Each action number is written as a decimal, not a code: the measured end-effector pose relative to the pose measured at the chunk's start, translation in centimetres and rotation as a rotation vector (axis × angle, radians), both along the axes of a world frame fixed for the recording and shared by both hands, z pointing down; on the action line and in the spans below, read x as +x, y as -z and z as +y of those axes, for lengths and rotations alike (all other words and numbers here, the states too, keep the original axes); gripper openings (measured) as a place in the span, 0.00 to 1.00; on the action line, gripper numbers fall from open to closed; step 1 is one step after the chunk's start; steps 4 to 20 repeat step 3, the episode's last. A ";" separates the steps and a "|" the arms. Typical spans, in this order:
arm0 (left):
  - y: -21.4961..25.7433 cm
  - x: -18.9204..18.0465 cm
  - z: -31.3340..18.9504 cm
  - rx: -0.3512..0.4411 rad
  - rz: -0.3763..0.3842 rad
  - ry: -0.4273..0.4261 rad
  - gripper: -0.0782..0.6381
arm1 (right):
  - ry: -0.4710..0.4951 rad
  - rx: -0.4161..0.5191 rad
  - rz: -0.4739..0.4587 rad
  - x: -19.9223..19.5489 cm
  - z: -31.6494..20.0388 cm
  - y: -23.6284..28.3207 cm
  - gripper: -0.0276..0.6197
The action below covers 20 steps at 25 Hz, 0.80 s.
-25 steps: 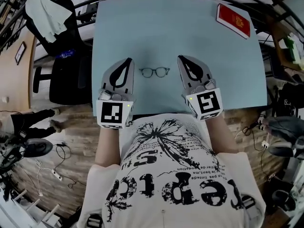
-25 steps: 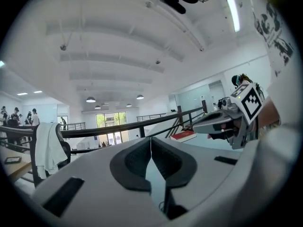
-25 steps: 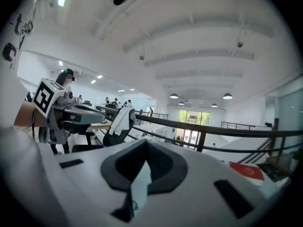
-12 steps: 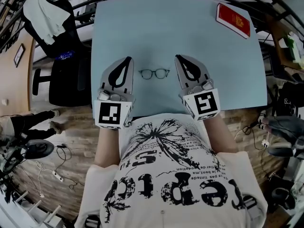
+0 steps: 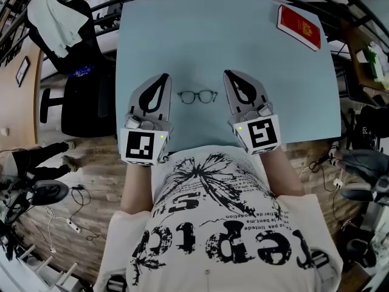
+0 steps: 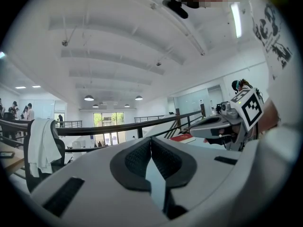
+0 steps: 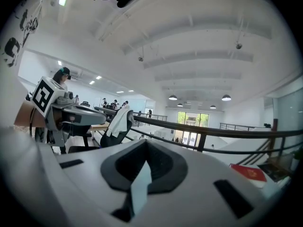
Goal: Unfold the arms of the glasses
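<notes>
Pale blue table [image 5: 243, 41] fills the middle of the head view, with wooden floor around it and a chair draped with a white garment [image 5: 59, 10] off its far left corner. On the table the glasses [image 5: 198, 96] lie close to the near edge, about midway along it. Their long axis runs parallel to that edge, and the arms look folded behind the frame, though the detail is too small to be sure. The left gripper [image 5: 165, 78] lies just to the left of the frame and the right gripper [image 5: 227, 74] just to its right. Both point toward the far edge, and both have their jaws pressed together on nothing. Each gripper view shows the pads meeting at the tip, with only a sliver of table showing behind them. The glasses sit between the two tips, roughly as near to one as to the other, so either gripper could reach its end of the frame by turning inward. Open surface stretches beyond the glasses to the far edge. A red book [image 5: 298, 25] near the far right corner is well apart. The near edge is the tight side, so unfolding is probably safer done away from it.
</notes>
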<state>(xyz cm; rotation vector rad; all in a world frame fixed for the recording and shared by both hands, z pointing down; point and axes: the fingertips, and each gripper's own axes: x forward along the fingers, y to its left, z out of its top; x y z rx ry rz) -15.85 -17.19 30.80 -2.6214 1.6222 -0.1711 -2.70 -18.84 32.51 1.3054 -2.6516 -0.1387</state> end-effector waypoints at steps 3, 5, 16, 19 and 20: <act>-0.4 -0.2 -0.5 -0.004 -0.007 -0.001 0.13 | 0.001 -0.010 0.004 -0.2 -0.4 -0.4 0.05; -0.4 -0.2 -0.5 -0.004 -0.007 -0.001 0.13 | 0.001 -0.010 0.004 -0.2 -0.4 -0.4 0.05; -0.4 -0.2 -0.5 -0.004 -0.007 -0.001 0.13 | 0.001 -0.010 0.004 -0.2 -0.4 -0.4 0.05; -0.4 -0.2 -0.5 -0.004 -0.007 -0.001 0.13 | 0.001 -0.010 0.004 -0.2 -0.4 -0.4 0.05; -0.4 -0.2 -0.5 -0.004 -0.007 -0.001 0.13 | 0.001 -0.010 0.004 -0.2 -0.4 -0.4 0.05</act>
